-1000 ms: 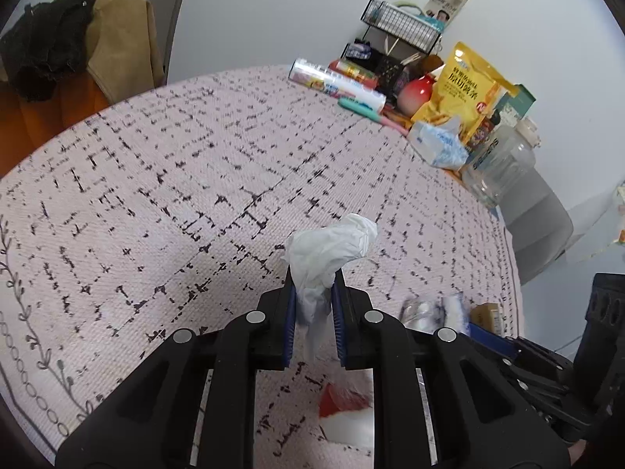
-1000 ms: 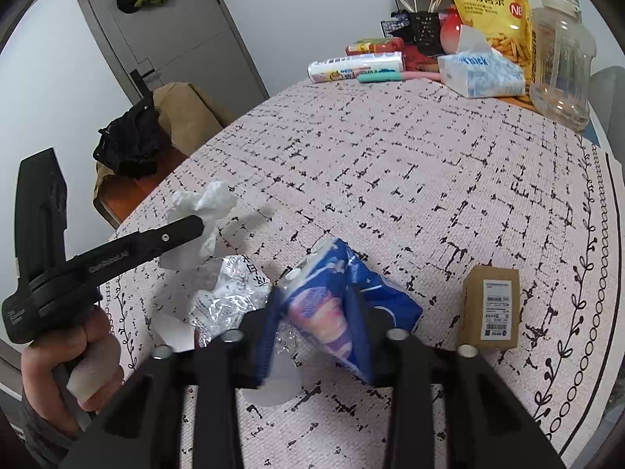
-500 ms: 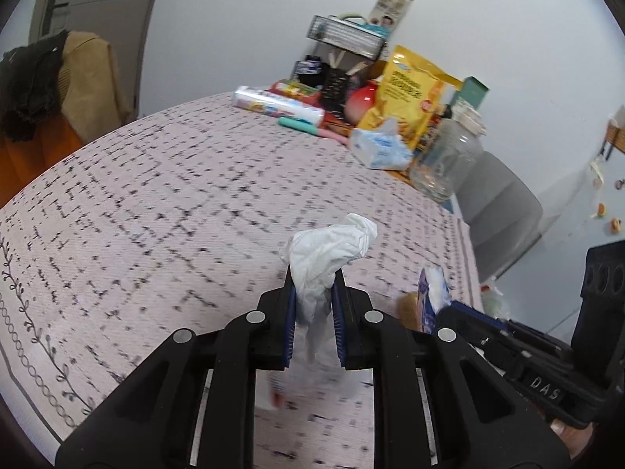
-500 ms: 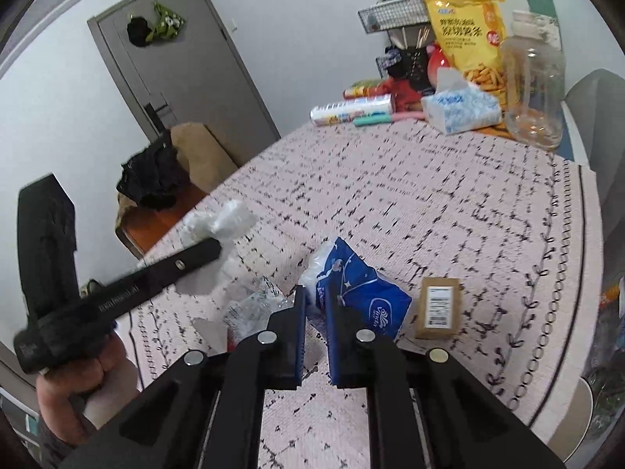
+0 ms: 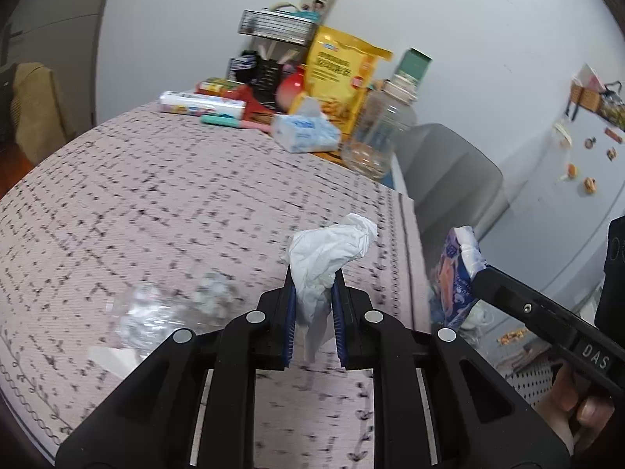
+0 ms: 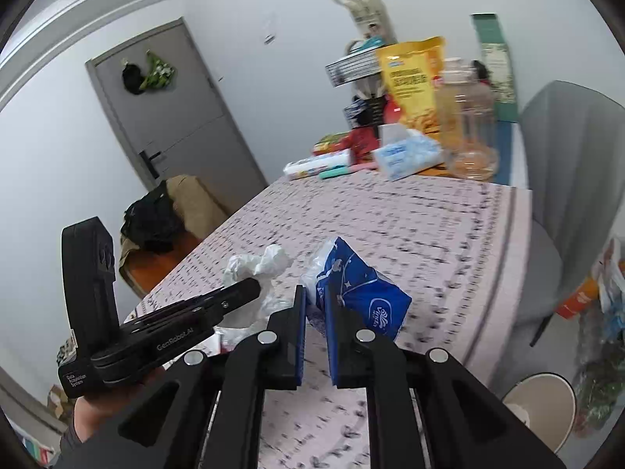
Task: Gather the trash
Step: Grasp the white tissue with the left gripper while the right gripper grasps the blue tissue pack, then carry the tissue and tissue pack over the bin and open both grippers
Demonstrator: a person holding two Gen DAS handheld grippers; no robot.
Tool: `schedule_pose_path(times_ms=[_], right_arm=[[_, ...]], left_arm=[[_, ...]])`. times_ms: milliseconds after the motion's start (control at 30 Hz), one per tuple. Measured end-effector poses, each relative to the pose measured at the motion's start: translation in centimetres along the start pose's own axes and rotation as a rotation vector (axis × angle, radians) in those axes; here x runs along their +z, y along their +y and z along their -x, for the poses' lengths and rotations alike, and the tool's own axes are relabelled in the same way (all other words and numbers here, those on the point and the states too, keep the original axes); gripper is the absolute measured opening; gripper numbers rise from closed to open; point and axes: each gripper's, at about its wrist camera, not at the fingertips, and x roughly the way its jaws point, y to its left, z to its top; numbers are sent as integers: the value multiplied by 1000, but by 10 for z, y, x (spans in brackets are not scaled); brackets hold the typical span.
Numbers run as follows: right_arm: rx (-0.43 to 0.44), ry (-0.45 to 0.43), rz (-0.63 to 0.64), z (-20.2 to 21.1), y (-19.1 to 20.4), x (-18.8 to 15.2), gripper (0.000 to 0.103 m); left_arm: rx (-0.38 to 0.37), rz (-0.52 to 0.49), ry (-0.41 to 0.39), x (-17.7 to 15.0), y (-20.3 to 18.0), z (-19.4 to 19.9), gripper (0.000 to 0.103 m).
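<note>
Above the pink patterned tablecloth point(image 5: 164, 179), two pieces of trash held up in the air, both clear of the cloth. On the left, left gripper point(image 5: 312, 305) with jaws clamped on a crumpled white tissue point(image 5: 328, 254); the bulk of the tissue above the pads, leaning forward and to the right, a thin tail hanging down between the fingers. Long axis roughly vertical, along the fingers. On the right, right gripper point(image 6: 314, 330) with jaws closed on the near edge of a blue tissue pack wrapper point(image 6: 363, 297); the wrapper pointing forward and to the right, long axis slanting down to the far right corner, most of it beyond the pads. Still on the cloth, at the left: a crinkled clear plastic piece point(image 5: 164, 308), blurred, seemingly not collected yet. Probably carrying both to the round bin point(image 6: 541, 402) on the floor, low right. Best to keep both grips firm, move level over the table edge, and release only directly above the bin opening, because both pieces are light and drift easily.
</note>
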Motion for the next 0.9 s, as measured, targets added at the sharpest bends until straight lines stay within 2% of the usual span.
schedule_pose_path(times_ms=[233, 433, 733, 900], right_arm=[[-106, -42, -98, 42, -68, -9, 10], [-192, -58, -183, 71, -126, -29, 10], [-291, -16, -326, 80, -217, -80, 11], [-315, 3, -408, 79, -267, -108, 11]], left_arm=[[-53, -69, 37, -6, -48, -17, 17], [-109, -116, 89, -19, -92, -42, 17], [-162, -205, 202, -49, -161, -93, 17], [-175, -250, 261, -67, -194, -123, 17]])
